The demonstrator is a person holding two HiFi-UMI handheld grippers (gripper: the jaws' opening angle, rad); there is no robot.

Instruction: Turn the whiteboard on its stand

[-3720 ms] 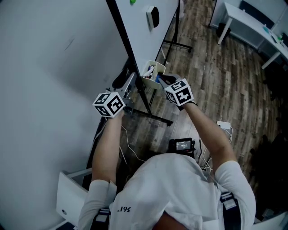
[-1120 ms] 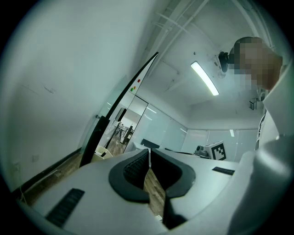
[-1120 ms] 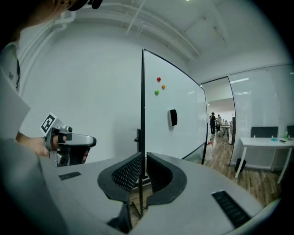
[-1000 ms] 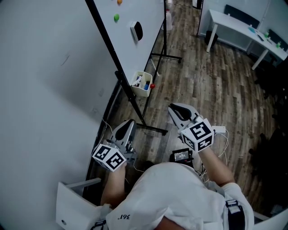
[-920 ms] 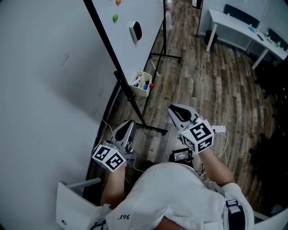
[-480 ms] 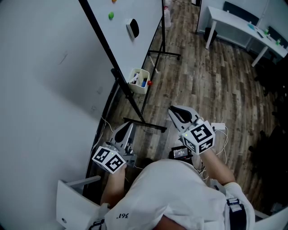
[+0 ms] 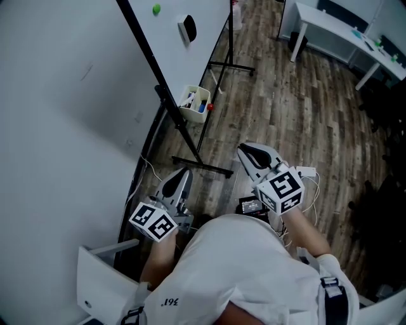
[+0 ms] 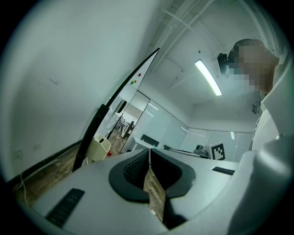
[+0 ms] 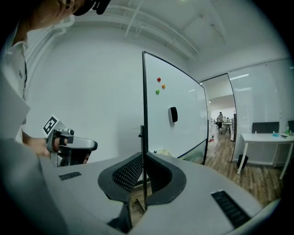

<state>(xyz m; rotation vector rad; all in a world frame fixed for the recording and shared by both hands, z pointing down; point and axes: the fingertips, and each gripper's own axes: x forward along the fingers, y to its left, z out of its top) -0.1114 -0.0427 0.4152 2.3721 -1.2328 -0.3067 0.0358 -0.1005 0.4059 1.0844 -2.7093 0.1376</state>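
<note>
The whiteboard point(image 7: 190, 57) stands edge-on at the top of the head view, in a black frame on a black stand point(image 7: 203, 166). It carries a black eraser point(image 7: 187, 28) and a green magnet point(image 7: 156, 9). A cream pen tray point(image 7: 195, 103) hangs at its lower edge. My left gripper point(image 7: 181, 174) is shut on nothing, well short of the stand's foot. My right gripper point(image 7: 248, 151) is also clear of the board, its jaws apart by only a thin slit with nothing in them. The right gripper view shows the whiteboard point(image 9: 179, 124) beyond my right gripper point(image 9: 144, 156). The left gripper view shows the tray point(image 8: 98, 149).
A white wall point(image 7: 63, 95) runs close along the left, behind the board. A small device point(image 7: 250, 204) and white cables point(image 7: 307, 171) lie on the wooden floor near my feet. A white desk point(image 7: 336, 28) stands at the far right. A white panel point(image 7: 101, 279) sits at bottom left.
Several seconds ago both grippers were at the board's lower edge beside the tray; they now hang back near my body. Over the last second the board drifted up in the view.
</note>
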